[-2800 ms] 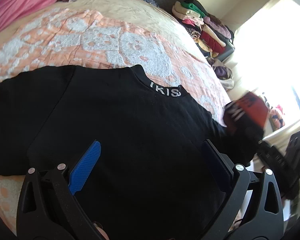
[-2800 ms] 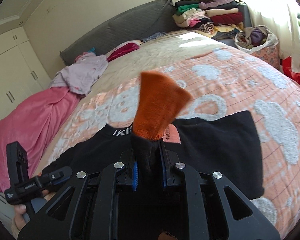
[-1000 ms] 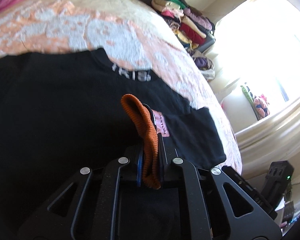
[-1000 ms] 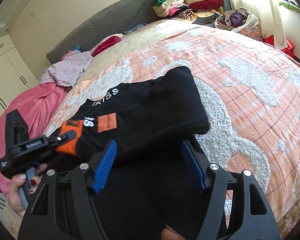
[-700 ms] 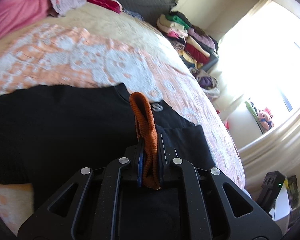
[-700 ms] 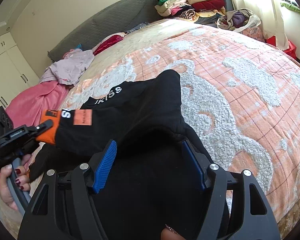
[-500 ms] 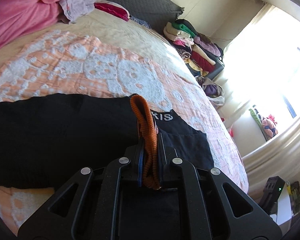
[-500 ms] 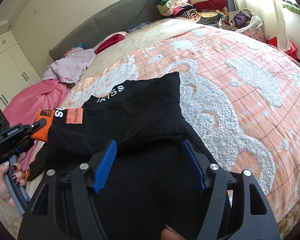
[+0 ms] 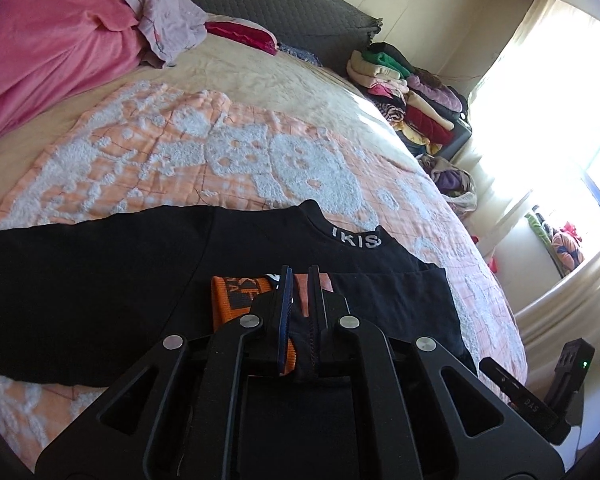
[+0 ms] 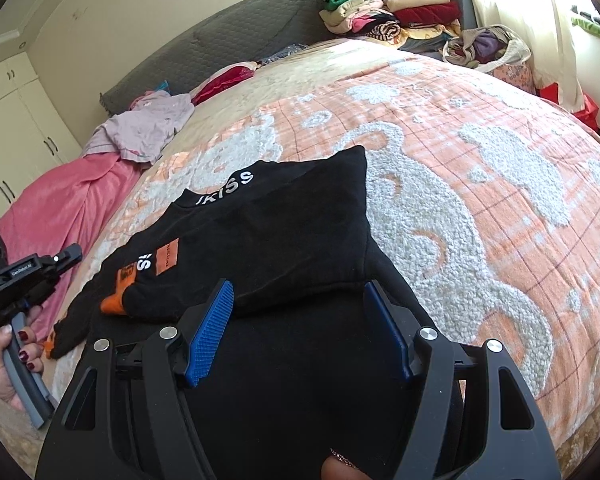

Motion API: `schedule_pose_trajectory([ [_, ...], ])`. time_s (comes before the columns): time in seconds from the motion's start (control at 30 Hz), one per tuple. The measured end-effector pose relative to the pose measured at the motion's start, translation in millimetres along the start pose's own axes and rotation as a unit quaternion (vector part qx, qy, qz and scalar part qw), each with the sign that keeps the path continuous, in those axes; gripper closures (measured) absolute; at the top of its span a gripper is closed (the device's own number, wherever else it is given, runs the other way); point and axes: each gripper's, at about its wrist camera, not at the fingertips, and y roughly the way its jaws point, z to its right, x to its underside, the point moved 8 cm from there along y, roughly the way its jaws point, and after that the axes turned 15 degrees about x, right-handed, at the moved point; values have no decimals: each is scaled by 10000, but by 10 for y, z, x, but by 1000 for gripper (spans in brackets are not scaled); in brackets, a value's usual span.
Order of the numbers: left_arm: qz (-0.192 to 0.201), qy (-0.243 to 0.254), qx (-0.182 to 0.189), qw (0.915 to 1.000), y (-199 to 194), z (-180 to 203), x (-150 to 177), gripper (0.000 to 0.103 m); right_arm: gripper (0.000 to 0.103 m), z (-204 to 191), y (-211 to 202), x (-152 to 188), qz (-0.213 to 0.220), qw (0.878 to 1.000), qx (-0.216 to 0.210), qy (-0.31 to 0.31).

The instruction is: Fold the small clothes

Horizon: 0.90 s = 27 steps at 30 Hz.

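A black long-sleeved shirt (image 9: 100, 280) with white collar lettering lies flat on the bed (image 10: 280, 240). One sleeve is folded across the chest. Its orange cuff (image 9: 230, 300) rests flat on the shirt (image 10: 118, 302). My left gripper (image 9: 300, 276) hovers just over that cuff, its jaws closing the last bit with nothing pinched between them. In the right wrist view the left gripper (image 10: 70, 258) stands a little left of the cuff, held by a hand. My right gripper (image 10: 300, 320) is open above the shirt's lower part, its blue pads (image 10: 210, 332) gripping nothing. The other sleeve (image 9: 40, 280) stretches out to the left.
The orange-and-white bed cover (image 10: 480, 168) spreads to the right of the shirt. A pink blanket (image 9: 40, 40) and a lilac garment (image 9: 168, 12) lie at the head end. Beyond the bed are a pile of folded clothes (image 9: 400, 88) and a bag of laundry (image 10: 488, 48).
The left gripper carried the orange cuff leftwards across the shirt. The cuff has since left its jaws and lies flat on the chest. The right gripper stayed open and still.
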Motion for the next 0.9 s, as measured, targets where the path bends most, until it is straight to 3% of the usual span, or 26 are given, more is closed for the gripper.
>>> schedule_pose_trajectory([
  [0.23,-452,68,-51,9989,268,64,217,101,37,-226,114,-175,50,9989,113,-463],
  [0.3,-615,101,-83,9980,368,73,311,96,37,-324,191,-228,-25,9982,96,-597],
  [0.53,-1184,90,-593,9911,644,-129,638,88,37,-684,359,-361,-60,9948,-2,-1012],
  [0.9,-1222,92,-599,9907,649,-146,661,88,37,-657,702,-156,-415,9940,196,-992],
])
